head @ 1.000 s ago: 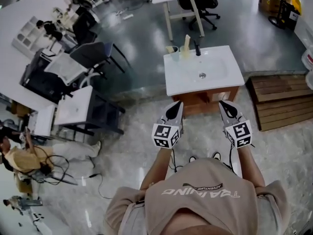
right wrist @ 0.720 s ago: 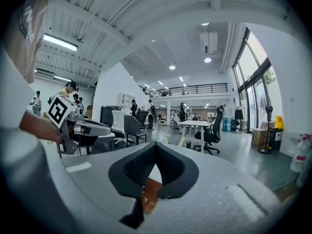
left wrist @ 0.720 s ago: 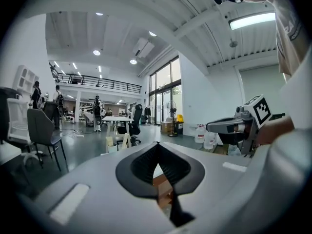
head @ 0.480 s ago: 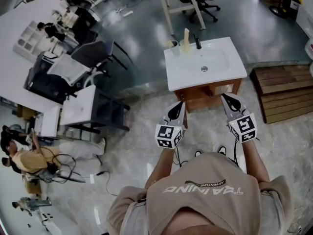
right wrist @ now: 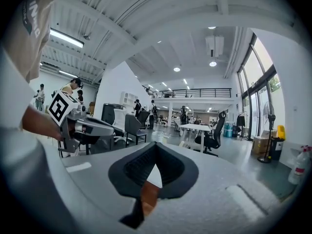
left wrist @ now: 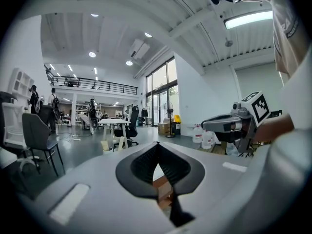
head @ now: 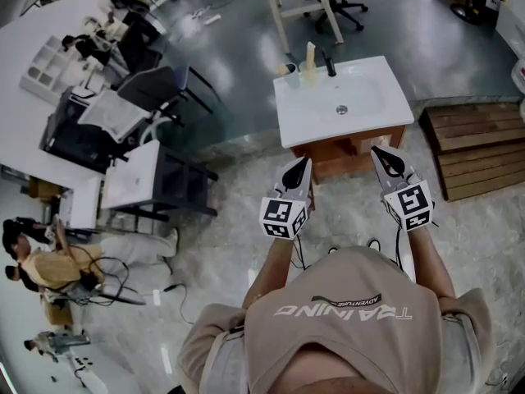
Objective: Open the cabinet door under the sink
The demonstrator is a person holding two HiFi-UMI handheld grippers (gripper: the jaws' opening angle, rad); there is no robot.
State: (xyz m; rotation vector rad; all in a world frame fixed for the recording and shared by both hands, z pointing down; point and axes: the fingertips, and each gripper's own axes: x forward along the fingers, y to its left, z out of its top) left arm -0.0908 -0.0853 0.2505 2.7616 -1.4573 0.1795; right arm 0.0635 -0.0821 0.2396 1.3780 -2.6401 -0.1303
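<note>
A white sink top [head: 369, 121] sits on a wooden cabinet [head: 349, 150] on the floor ahead of me. My left gripper [head: 305, 161] is held in the air just short of the cabinet's front left, and its jaws are shut with nothing between them. My right gripper [head: 374, 150] hovers at the cabinet's front right, also shut and empty. In the left gripper view the left gripper's [left wrist: 157, 144] dark pads meet at the tip, and brown cabinet wood [left wrist: 163, 189] shows through the gap below. The right gripper view shows the same for the right gripper [right wrist: 156, 144]. The cabinet door itself is hidden under the sink top.
A faucet [head: 328, 62] and a cup [head: 289, 72] stand at the sink's back edge. Wooden pallets [head: 476, 154] lie to the right. A white-topped dark stand [head: 131, 177] and an office chair [head: 160, 93] are at the left. A person [head: 49, 265] sits on the floor far left.
The head view has shifted a little. Both grippers stay shut and hover in about the same place before the cabinet.
</note>
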